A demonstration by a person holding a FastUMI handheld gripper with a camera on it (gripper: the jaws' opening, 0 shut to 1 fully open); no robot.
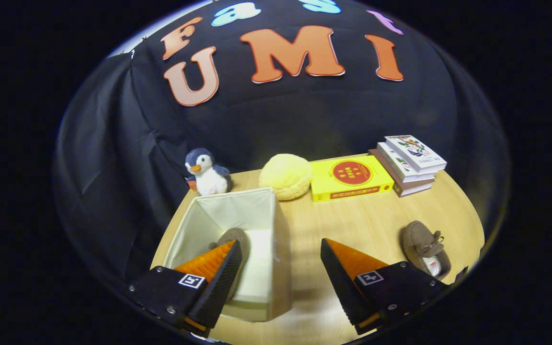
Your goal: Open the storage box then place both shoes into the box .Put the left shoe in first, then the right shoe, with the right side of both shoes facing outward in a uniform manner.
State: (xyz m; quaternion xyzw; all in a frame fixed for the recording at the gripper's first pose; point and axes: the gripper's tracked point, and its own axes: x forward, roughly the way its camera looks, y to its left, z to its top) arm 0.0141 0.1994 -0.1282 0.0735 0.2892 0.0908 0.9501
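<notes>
An open cream fabric storage box (261, 211) stands on the wooden table, under and ahead of my left finger. One brown shoe (234, 237) lies inside it, partly hidden by that finger. The other brown shoe (424, 248) rests on the table to the right of my right finger, its opening toward me. My gripper (281, 249) hovers open above the box's right wall, with nothing between the fingers.
Beyond the box sit a plush penguin (206, 173) and a yellow round plush (285, 176). A yellow book (350, 178) and a stack of books (408, 163) lie at the table's far right. Black cloth walls the booth behind and left.
</notes>
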